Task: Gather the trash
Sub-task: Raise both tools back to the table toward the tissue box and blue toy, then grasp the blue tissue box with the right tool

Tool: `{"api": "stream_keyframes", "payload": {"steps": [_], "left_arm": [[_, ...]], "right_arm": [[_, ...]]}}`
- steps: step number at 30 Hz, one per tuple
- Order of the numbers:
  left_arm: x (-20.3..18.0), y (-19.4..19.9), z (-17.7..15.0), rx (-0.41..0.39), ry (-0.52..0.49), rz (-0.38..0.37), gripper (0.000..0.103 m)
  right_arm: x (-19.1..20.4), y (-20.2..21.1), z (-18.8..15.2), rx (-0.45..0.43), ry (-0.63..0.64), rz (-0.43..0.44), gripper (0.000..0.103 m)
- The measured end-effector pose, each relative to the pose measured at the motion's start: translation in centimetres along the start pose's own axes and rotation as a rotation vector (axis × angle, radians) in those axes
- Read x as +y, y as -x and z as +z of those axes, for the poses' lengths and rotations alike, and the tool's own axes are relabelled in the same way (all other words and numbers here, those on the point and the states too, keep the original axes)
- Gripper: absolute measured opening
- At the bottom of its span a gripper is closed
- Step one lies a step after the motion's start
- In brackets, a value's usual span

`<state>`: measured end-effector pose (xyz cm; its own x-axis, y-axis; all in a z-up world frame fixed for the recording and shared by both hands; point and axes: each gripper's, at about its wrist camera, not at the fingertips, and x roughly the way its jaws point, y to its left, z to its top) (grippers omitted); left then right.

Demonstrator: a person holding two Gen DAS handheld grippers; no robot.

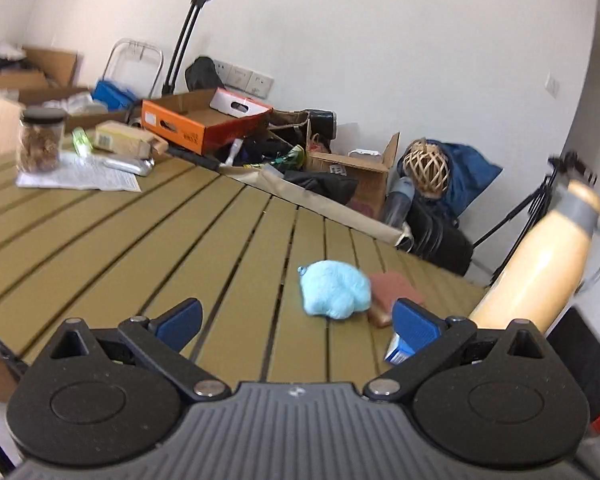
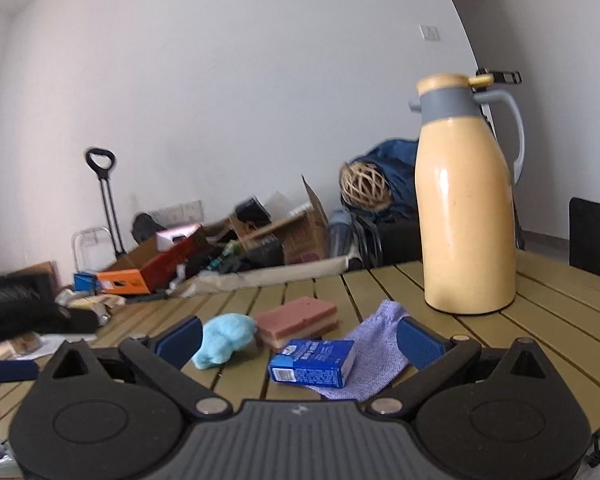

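**Two open hand-held grippers over scattered trash**

Two candidates lie nearest: a small blue carton (image 2: 312,362), lying on a purple cloth (image 2: 376,356), and a crumpled light-blue wad (image 2: 226,338) beside a pink sponge (image 2: 298,320) on the slatted table (image 2: 540,340). Right hand-held gripper (image 2: 300,334) is spread wide and empty, framing the carton, probably for pickup. Left hand-held gripper (image 1: 298,320) is likewise wide and empty, facing the wad. A yellow thermos jug (image 2: 466,208) stands behind.

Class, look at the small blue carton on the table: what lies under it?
The blue carton rests partly on a purple cloth, whose right side shows. The cloth's part beneath the carton is covered; the carton's left end seems to sit on the slatted table.
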<state>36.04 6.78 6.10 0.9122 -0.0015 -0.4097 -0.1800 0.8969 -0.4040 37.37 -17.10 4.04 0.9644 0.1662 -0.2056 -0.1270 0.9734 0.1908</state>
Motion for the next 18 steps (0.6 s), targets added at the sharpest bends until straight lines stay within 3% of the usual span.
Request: {"api": "stream_keyframes", "payload": {"steps": [3,9,18], "left_arm": [[0.6,-1.2,0.9,0.02,0.047,-0.01,0.103],[0.2,-3.2,1.9,0.007,0.034,-0.002,0.103],[0.5,-6.0,3.0,-0.003,-0.033,0.04,0.103]], "right_arm": [[0.1,-2.2,0.0,0.032,-0.013,-0.012,0.103],[1.0,-6.0,0.2,0.084,-0.009,-0.032,0.103],[1.3,-12.5,-0.3,0.301,-0.004,-0.126,0.103]]}}
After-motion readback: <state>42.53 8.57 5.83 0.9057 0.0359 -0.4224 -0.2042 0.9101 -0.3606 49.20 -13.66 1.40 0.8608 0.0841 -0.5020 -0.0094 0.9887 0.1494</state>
